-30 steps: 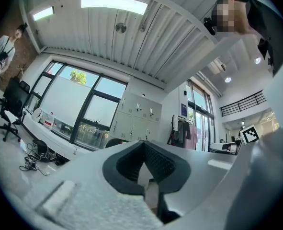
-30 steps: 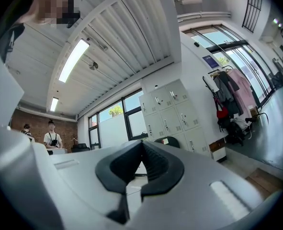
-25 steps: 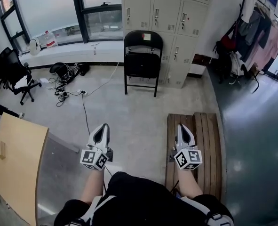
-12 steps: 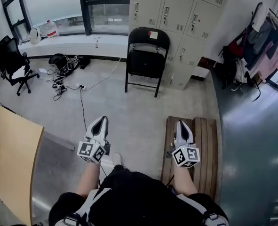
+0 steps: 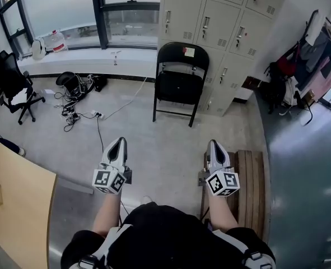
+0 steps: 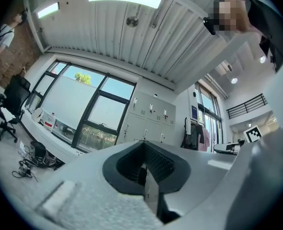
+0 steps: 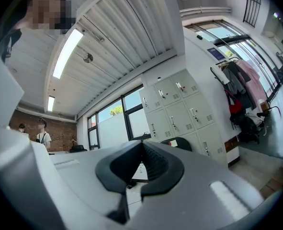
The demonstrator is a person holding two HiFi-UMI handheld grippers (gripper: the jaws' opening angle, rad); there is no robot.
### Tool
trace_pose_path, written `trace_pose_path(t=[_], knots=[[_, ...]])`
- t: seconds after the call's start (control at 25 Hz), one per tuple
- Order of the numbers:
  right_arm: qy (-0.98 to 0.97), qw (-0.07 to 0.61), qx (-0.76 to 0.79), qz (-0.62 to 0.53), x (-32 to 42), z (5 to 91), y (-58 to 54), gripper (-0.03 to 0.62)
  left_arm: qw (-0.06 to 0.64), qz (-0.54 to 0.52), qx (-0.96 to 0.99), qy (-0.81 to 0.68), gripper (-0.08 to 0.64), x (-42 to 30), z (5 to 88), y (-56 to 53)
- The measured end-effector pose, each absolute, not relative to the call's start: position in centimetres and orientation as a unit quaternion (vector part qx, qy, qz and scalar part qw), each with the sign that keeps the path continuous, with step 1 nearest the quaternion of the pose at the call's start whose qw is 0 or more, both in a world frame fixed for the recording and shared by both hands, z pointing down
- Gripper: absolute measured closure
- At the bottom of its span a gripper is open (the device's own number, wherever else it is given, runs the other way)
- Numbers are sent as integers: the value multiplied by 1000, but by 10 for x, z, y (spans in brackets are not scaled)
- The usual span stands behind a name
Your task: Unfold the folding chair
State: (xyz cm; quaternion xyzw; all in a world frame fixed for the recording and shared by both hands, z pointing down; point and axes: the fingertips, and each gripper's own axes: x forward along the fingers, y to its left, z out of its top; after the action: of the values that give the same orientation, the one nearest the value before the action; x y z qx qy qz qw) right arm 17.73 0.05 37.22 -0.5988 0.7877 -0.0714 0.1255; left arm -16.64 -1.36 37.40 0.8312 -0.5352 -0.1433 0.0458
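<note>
Black metal and black padding make up the folding chair [image 5: 179, 83], which stands on its legs with its back against the grey lockers [image 5: 221, 15]; its seat panel looks steep and close to the backrest, and a small white and red label [image 5: 189, 51] sits at the top of the backrest. Nearer the person than the chair, and well apart from it across bare concrete floor [image 5: 159, 144], both tools are held out level and point toward it. The left tool [image 5: 118, 143] lies off the chair's left side as the head view shows it, and the right tool [image 5: 215, 145] off its right. Each has its jaws pressed together with nothing between them, as both gripper views show. Just beyond the right tool, on the near right of the chair, a slatted wooden pallet [image 5: 249, 178] lies flat on the floor. Left of the chair, a tangle of cables and a power strip [image 5: 75, 114] is spread on the floor under the window sill [image 5: 98, 60], and further left still stands a black office chair [image 5: 8, 83]. A water jug [image 5: 54, 41] rests on the sill above the cables. Far right of the chair, clothes and bags hang on a rack [image 5: 316, 55]. A pale wooden worktop [image 5: 14, 206] fills the near left corner, well away from the chair.
</note>
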Motion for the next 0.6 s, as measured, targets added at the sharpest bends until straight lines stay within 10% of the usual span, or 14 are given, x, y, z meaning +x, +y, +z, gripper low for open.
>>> trace_pose_path(t=[0.6], knots=[[797, 84, -591, -87, 91, 391, -100, 586, 76, -149, 825, -540, 561, -244, 392, -98]])
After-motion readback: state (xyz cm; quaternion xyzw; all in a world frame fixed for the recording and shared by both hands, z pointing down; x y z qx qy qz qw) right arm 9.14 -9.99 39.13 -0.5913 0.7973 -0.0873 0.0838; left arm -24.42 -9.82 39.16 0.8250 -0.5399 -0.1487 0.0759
